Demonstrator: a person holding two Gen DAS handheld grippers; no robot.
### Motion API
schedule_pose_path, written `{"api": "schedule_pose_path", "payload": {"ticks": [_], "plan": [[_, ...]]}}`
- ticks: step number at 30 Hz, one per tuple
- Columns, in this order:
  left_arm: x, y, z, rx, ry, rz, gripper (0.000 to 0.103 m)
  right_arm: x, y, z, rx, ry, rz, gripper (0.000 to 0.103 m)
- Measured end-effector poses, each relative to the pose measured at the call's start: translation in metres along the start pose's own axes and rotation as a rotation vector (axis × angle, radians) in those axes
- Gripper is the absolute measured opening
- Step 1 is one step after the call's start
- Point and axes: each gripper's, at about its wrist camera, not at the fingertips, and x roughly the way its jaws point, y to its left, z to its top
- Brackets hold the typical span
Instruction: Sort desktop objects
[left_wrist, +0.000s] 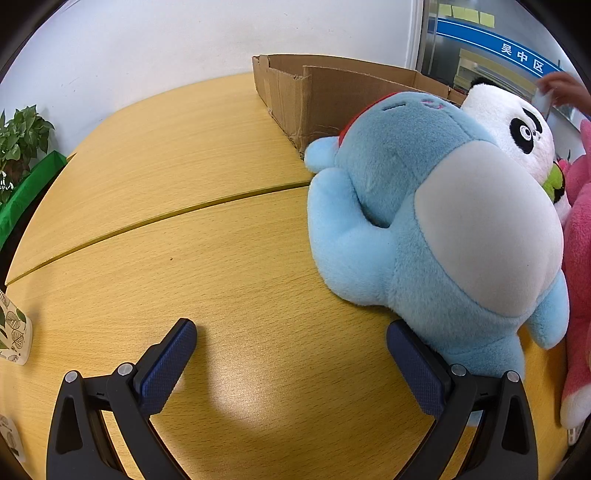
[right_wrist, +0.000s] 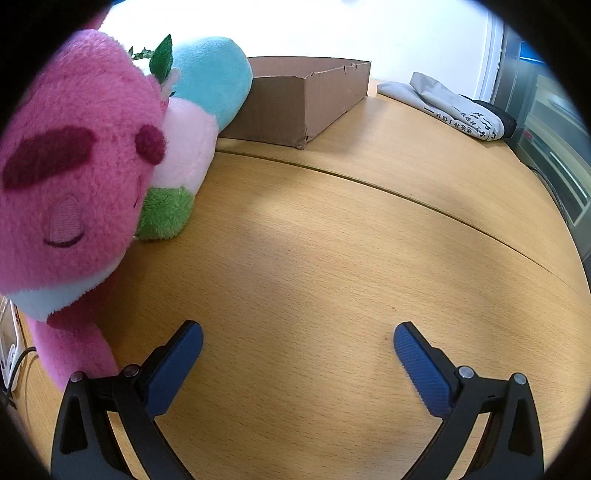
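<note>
My left gripper (left_wrist: 291, 341) is spread wide and holds nothing. It sits low over the wooden desk (left_wrist: 207, 236). Its right finger (left_wrist: 413, 369) is just beside the bottom of the blue plush toy (left_wrist: 424, 221), maybe touching it; I cannot tell. I think the jaws are wide so they can fit around a soft, fat toy.

My right gripper (right_wrist: 298, 343) is spread wide too, with only bare desk between the fingers. The pink plush toy (right_wrist: 70, 162) is close on its left side, leaning over. I think I must swing left to grab it.

Farther ahead of the left gripper, behind the blue toy, a panda toy (left_wrist: 513, 125) peeks out. All the toys are bunched together, so they lean on each other.

Beyond them is an open cardboard box (right_wrist: 295, 103). Its top is open, so I guess the toys go in there. I cannot see inside it.

Far to the right of the right gripper lies a gray cloth (right_wrist: 450, 107) with black writing, too small to read. Far ahead of the left gripper, a blue sign (left_wrist: 517, 51) shows white words, "吴中区". A cup with leaf pictures (left_wrist: 13, 332) stands to the left.
</note>
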Motion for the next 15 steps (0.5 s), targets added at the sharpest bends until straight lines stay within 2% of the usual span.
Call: {"api": "schedule_pose_path", "payload": {"ticks": [15], "plan": [[0.0022,-0.0039,-0.0027,0.003,0.000,-0.002,0.103,0.0000,0.0006,-0.0002,0.000,0.000,-0.001,0.103]]}}
